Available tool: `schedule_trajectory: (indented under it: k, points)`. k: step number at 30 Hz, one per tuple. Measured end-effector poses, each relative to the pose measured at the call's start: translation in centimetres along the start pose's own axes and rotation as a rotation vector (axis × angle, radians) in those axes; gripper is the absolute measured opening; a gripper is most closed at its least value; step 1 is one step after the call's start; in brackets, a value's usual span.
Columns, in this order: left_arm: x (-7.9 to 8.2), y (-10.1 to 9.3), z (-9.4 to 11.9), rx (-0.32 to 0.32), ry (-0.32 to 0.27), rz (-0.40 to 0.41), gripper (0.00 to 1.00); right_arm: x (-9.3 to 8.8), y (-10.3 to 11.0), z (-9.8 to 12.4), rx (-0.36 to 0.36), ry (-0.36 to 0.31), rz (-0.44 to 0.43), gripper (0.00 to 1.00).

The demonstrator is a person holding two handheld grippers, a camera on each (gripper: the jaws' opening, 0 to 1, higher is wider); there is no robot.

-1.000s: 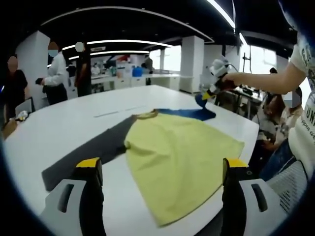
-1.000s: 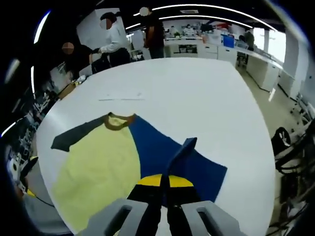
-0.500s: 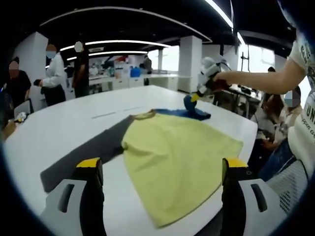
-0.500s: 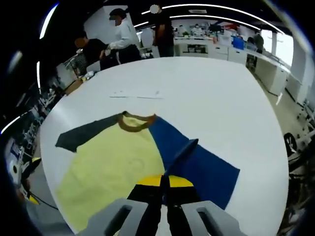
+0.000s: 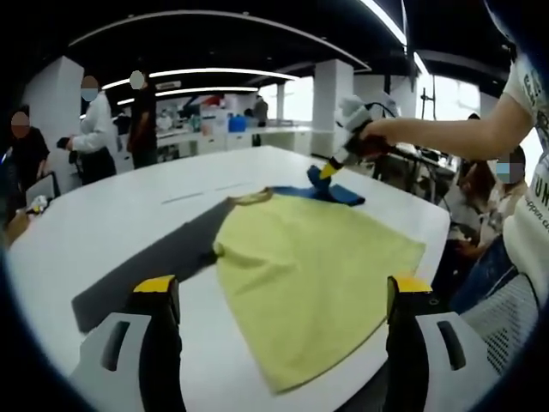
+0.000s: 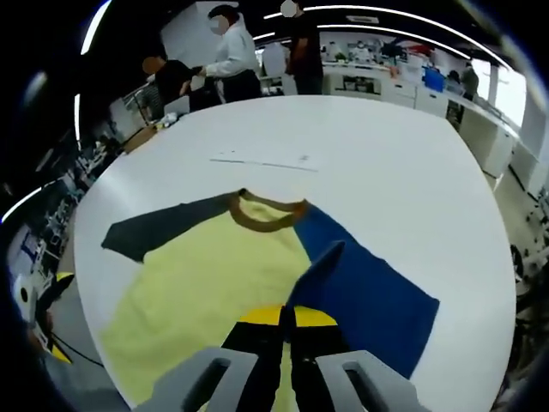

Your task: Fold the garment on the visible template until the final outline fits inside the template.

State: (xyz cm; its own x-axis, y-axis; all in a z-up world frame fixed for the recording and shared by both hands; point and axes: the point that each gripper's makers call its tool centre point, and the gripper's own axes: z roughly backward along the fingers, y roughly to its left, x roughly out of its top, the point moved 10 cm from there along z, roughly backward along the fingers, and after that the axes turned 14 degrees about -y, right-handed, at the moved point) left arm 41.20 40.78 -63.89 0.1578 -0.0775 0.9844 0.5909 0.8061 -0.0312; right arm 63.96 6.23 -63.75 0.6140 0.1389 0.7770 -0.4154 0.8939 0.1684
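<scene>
A T-shirt lies on the white table: yellow body, dark grey sleeve, brown collar, blue part. My right gripper is shut on the blue sleeve and holds it lifted over the shirt; in the left gripper view that right gripper hangs above the far blue part. My left gripper stands open at the near edge of the table, with the yellow hem between its jaws but not touching them. Thin template lines mark the table beyond the collar.
Several people stand at the far end of the table. A person's arm holds the right gripper, and their torso is at the right edge. Someone sits beyond the table's right side. Benches and pillars fill the background.
My right gripper has carried the blue sleeve leftward, over the shirt toward the yellow body. The left gripper has stayed where it was.
</scene>
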Motion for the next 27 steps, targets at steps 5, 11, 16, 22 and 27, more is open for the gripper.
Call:
schedule_trajectory:
  k: [5,11,16,22,27]
  points:
    - [-0.2,0.0,0.1,-0.004,0.008,0.000,0.97,0.4,0.9,-0.7,0.011,0.006,0.015,0.00]
    - [-0.2,0.0,0.0,-0.002,0.007,0.001,0.97,0.8,2.2,-1.5,0.026,0.013,0.040,0.00]
    - [-0.2,0.1,0.0,-0.002,0.009,-0.001,0.98,1.3,3.1,-2.1,0.041,0.012,0.046,0.00]
    - [-0.1,0.0,0.0,0.001,0.006,-0.001,0.98,1.8,4.3,-2.7,0.055,0.015,0.071,0.00]
    - [-0.2,0.1,0.1,0.004,0.009,-0.002,0.98,2.0,5.3,-3.3,0.070,0.022,0.091,0.00]
